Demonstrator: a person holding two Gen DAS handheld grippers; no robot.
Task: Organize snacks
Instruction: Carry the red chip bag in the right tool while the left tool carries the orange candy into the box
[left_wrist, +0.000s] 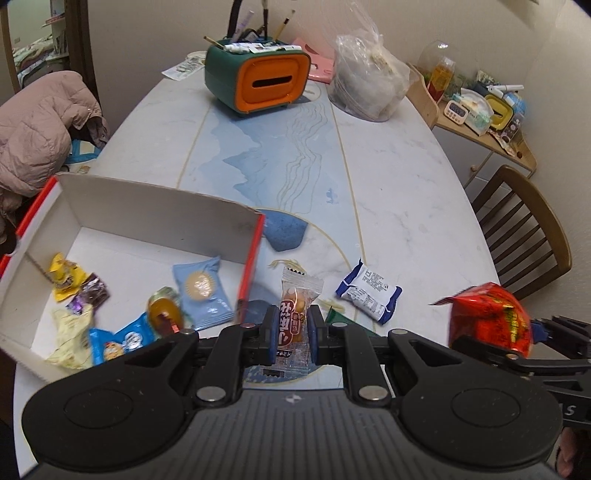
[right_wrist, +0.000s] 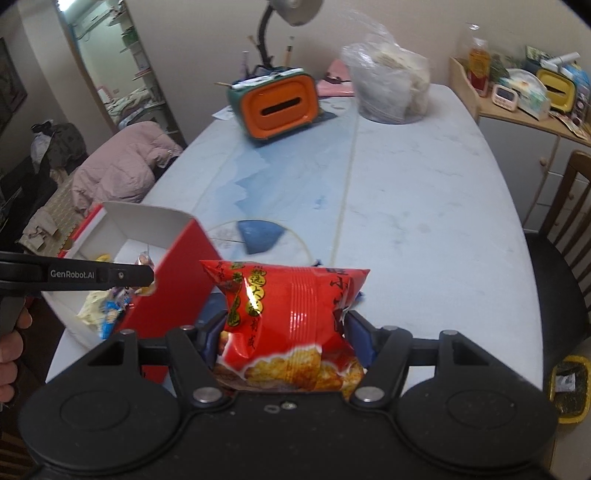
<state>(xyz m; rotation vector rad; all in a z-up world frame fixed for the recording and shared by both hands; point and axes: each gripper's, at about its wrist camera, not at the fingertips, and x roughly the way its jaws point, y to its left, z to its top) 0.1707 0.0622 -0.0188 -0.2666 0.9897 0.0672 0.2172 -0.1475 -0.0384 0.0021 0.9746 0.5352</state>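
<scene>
My left gripper (left_wrist: 291, 332) is shut on a clear snack packet with a red label (left_wrist: 294, 319), held just right of the box. The red-edged white box (left_wrist: 159, 210) at the left holds several wrapped snacks, among them a light blue cookie packet (left_wrist: 202, 291) and a yellow one (left_wrist: 64, 277). A blue-and-white packet (left_wrist: 369, 291) lies on the table to the right. My right gripper (right_wrist: 286, 332) is shut on a puffy red snack bag (right_wrist: 291, 314), held above the table's near edge beside the box (right_wrist: 177, 273). The bag also shows in the left wrist view (left_wrist: 487, 317).
A green-and-orange tissue box organizer (left_wrist: 258, 77) and a clear plastic bag of food (left_wrist: 369, 81) stand at the table's far end. A wooden chair (left_wrist: 528, 229) is at the right. A pink jacket (left_wrist: 40, 125) lies at the left. A cluttered side shelf (left_wrist: 484, 107) stands far right.
</scene>
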